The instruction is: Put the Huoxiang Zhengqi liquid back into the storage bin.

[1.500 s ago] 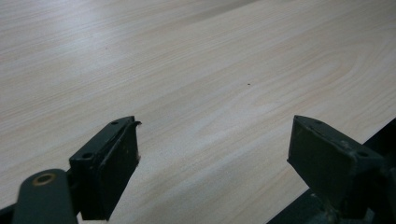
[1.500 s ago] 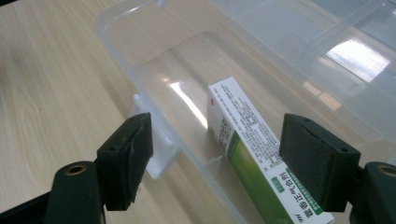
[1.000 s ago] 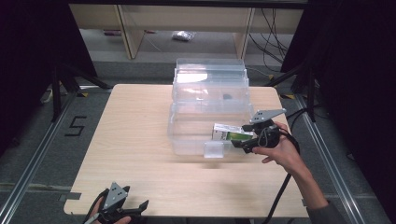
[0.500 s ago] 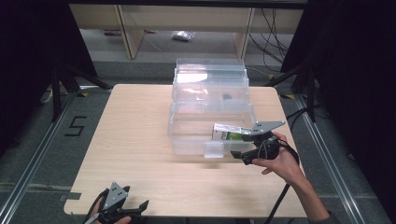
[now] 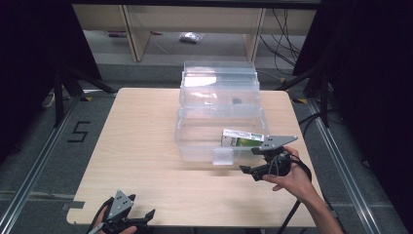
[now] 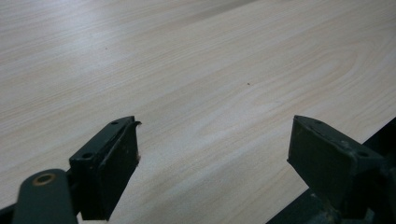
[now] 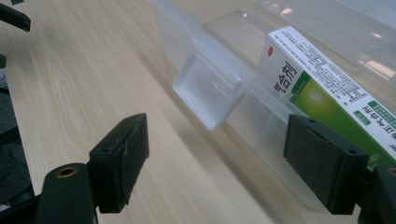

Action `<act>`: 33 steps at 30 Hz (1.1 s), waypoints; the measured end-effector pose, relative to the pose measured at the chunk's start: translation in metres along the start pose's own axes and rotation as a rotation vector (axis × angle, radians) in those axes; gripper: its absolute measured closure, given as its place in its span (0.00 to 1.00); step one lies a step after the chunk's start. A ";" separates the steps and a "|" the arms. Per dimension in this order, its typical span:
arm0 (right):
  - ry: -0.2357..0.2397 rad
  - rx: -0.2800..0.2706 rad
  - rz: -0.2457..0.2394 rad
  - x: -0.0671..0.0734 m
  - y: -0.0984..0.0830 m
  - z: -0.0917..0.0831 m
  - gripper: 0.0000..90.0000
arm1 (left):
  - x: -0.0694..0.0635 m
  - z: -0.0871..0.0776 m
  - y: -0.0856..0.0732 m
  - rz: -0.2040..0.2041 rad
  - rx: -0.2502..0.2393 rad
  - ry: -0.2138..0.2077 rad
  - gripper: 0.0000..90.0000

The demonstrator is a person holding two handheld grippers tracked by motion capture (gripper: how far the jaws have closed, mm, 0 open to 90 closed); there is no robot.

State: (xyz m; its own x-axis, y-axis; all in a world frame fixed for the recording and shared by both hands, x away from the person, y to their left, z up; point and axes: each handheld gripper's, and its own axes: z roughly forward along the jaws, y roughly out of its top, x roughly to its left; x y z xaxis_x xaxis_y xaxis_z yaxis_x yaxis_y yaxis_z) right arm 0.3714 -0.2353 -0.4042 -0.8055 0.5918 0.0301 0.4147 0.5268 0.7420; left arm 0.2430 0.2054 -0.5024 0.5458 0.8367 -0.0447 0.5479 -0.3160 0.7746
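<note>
Medicine box [image 5: 242, 138] lies inside the clear bin [image 5: 195, 141] near the desk's [image 5: 136, 141] right edge. We judge the placing done: our right tool [image 7: 224, 163] gapes empty just outside the bin's front latch [image 7: 208, 91]; next comes withdrawal. Left tool [image 6: 215, 163] rests wide open, empty, at the near-left corner.

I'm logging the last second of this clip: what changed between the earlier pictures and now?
The right gripper let go of the green and white box and backed away toward the person; its jaws now stand open, clear of the box. The box rests at the near right of the clear plastic bin. The left gripper stayed open at the table's near edge, and the bin did not move.
</note>
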 end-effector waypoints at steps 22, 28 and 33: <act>0.017 -0.023 0.000 0.023 -0.024 0.001 0.26 | 0.000 -0.002 0.001 0.005 0.008 -0.007 0.17; 0.014 -0.014 0.011 0.024 -0.036 0.005 0.26 | -0.001 -0.001 0.001 0.003 0.007 -0.008 0.17; 0.002 -0.015 0.034 0.026 -0.048 0.010 0.27 | -0.001 -0.001 0.000 0.004 -0.001 -0.007 0.17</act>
State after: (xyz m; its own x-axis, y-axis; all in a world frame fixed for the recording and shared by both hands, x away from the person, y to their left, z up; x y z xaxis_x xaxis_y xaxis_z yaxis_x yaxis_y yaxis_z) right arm 0.3345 -0.2390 -0.4457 -0.7920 0.6079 0.0565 0.4351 0.4970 0.7508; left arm 0.2418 0.2049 -0.5014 0.5523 0.8324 -0.0465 0.5455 -0.3186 0.7752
